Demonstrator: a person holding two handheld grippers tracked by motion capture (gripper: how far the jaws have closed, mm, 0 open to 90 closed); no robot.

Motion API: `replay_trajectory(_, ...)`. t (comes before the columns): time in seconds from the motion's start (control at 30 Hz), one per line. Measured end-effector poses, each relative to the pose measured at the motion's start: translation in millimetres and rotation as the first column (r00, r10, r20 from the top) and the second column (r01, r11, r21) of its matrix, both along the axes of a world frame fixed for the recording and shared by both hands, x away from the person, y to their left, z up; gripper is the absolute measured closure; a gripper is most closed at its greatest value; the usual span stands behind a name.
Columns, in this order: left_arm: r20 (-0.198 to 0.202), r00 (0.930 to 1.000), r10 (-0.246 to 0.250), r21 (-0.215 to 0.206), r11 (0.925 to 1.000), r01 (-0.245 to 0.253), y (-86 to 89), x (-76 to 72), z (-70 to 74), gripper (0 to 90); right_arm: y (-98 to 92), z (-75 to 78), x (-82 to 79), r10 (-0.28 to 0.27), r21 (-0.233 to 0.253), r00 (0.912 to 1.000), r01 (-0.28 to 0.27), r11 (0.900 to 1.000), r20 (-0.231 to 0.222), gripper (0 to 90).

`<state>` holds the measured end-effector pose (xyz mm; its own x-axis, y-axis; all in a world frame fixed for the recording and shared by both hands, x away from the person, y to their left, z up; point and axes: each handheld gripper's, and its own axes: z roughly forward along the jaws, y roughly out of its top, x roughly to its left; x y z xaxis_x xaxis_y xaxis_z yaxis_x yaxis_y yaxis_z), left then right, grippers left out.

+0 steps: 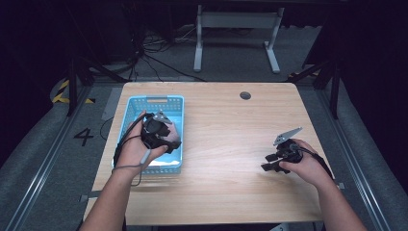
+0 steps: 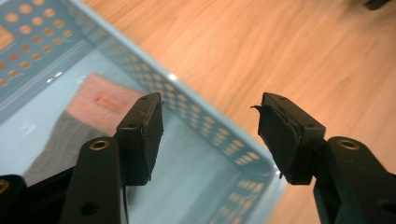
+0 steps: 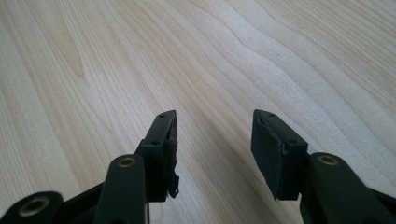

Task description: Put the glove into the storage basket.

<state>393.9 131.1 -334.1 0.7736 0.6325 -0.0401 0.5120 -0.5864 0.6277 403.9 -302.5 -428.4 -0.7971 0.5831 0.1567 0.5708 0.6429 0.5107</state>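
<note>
A light blue perforated basket (image 1: 133,104) stands at the left of the wooden table (image 1: 226,130). In the left gripper view a pink and grey cloth (image 2: 93,100) lies on the basket floor (image 2: 28,135). My left gripper (image 1: 169,139) hovers over the basket's right side, open with nothing between its jaws; its midpoint (image 2: 208,128) sits above the basket's rim (image 2: 201,116). My right gripper (image 1: 267,162) rests low over the bare table at the right, open and empty (image 3: 214,135).
A round dark grommet hole (image 1: 245,95) sits near the table's far edge. Beyond the table stand a white desk frame (image 1: 235,29) and loose cables (image 1: 154,53) on the floor. Dark rails run along both sides.
</note>
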Motion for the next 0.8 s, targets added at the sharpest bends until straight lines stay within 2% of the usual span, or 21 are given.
replay_trajectory(0.17, 0.001, 0.9995, -0.032, -0.009, 0.9994, 0.032, -17.8, -14.4, 1.4, 40.3, -1.1, 0.0, -0.7, -0.004, 0.0, 1.0, 0.004, 1.0, -0.001, 51.9)
replay_trajectory(0.33, -0.015, 0.9979, -0.063, -0.006, 0.998, 0.063, -36.3, -22.2, -2.5, 39.9, -4.1, -0.1, -1.4, -0.012, 0.003, 0.9999, 0.012, 1.0, -0.004, 51.8)
replay_trajectory(0.47, -0.007, 0.9975, -0.07, 0.002, 0.9975, 0.07, -50.5, -27.3, -6.5, 39.2, -5.6, -0.8, -0.3, -0.013, 0.003, 0.9999, 0.013, 1.0, -0.004, 51.7)
replay_trajectory(0.63, -0.02, 0.9952, -0.095, -0.034, 0.9949, 0.095, -70.9, -34.1, -18.2, 38.5, -5.2, -2.3, 0.6, -0.013, -0.001, 0.9999, 0.013, 1.0, -0.008, 51.6)
replay_trajectory(0.73, -0.026, 0.9936, -0.11, -0.043, 0.9931, 0.109, -80.3, -35.8, -26.2, 38.6, -5.9, -2.0, 0.3, -0.013, 0.0, 0.9999, 0.013, 1.0, -0.008, 51.6)
replay_trajectory(0.8, -0.017, 0.993, -0.117, -0.038, 0.9925, 0.116, -87.1, -37.2, -30.5, 38.8, -7.3, -1.8, 0.0, -0.019, 0.004, 0.9998, 0.019, 1.0, -0.006, 51.6)
